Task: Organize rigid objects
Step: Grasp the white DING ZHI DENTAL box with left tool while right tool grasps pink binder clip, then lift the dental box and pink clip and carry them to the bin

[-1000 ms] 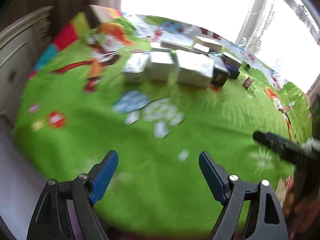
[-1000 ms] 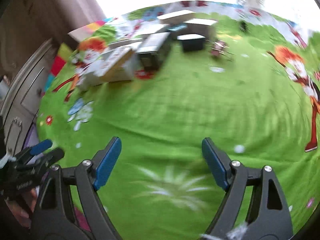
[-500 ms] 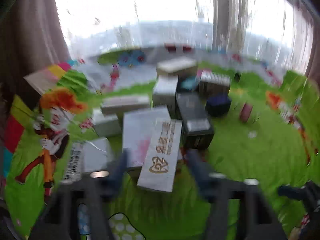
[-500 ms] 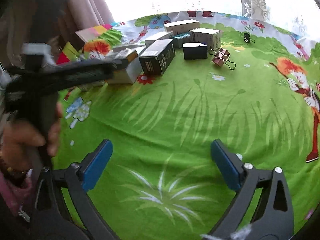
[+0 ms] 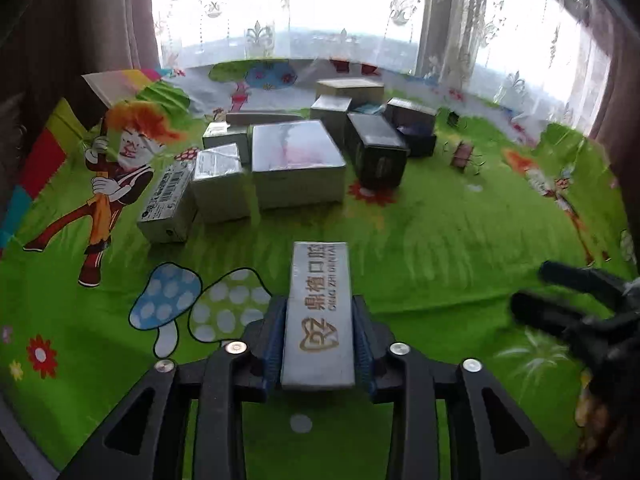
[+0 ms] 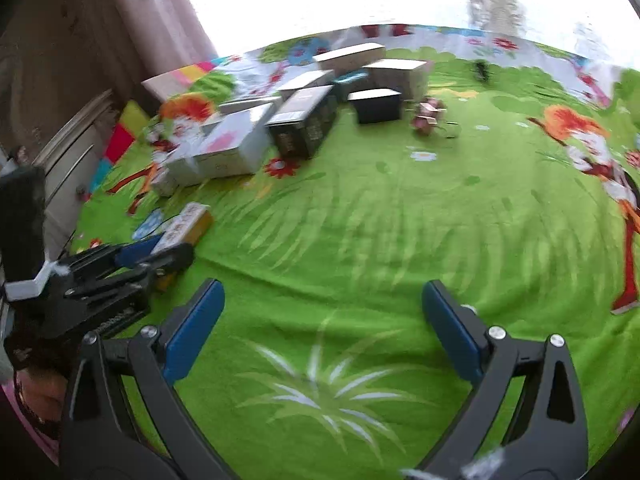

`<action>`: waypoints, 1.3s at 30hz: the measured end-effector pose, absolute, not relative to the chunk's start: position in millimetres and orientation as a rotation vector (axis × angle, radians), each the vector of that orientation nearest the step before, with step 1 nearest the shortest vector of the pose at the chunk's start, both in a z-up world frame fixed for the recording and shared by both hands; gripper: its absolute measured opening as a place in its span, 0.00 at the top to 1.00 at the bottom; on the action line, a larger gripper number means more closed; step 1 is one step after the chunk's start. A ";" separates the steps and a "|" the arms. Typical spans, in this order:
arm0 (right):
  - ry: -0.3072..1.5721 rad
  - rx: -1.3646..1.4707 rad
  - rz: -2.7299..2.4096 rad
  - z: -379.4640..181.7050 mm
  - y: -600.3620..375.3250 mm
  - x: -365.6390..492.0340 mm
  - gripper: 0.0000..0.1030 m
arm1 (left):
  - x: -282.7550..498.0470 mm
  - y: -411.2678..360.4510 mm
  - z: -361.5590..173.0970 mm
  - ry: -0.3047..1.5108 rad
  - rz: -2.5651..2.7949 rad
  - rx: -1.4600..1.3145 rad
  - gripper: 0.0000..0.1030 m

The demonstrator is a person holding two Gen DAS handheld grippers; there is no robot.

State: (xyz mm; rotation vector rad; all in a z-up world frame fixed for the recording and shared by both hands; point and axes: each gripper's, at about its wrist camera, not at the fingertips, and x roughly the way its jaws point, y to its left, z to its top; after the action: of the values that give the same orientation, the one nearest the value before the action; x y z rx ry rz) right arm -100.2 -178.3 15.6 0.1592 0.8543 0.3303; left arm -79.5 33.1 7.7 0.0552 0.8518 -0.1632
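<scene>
A long silver box with a gold logo (image 5: 320, 276) sits lengthwise between the blue pads of my left gripper (image 5: 319, 332), whose jaws are closing and press on both its sides. It hangs just over the green cloth, nearer than the cluster of boxes (image 5: 296, 160). From the right wrist view, the same box (image 6: 188, 224) pokes out of the left gripper (image 6: 160, 252) at the left edge. My right gripper (image 6: 322, 290) stands open over bare cloth with nothing between its fingers; it also shows as dark fingers at the right of the left wrist view (image 5: 530, 284).
Several silver and black boxes (image 6: 236, 144) crowd the far middle of the green cartoon cloth (image 6: 400, 220). A pink binder clip (image 6: 426, 114) and a small black clip (image 6: 482, 70) lie to their right. A white cabinet (image 6: 68, 160) and curtains border the left.
My left gripper went from open over bare cloth to the box cluster, shut on the long silver box and drew it back toward me. The right gripper's jaws widened.
</scene>
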 end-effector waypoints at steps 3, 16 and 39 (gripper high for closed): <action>0.830 0.155 0.264 24.3 -192.5 -88.4 0.03 | -74.1 27.6 5.4 0.840 -0.169 0.065 0.40; 0.931 -0.115 0.279 10.4 -205.6 66.4 0.04 | -77.1 25.5 3.1 0.840 -0.195 0.073 0.29; 0.870 -0.092 0.196 16.5 -247.4 -54.6 0.65 | -82.3 28.6 6.1 0.818 -0.151 0.103 0.70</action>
State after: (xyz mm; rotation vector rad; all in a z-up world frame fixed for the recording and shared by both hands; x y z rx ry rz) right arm -54.6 -247.4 16.5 -0.0918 0.8699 0.1959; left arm -82.3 28.6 6.1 0.1031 0.8178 -0.1513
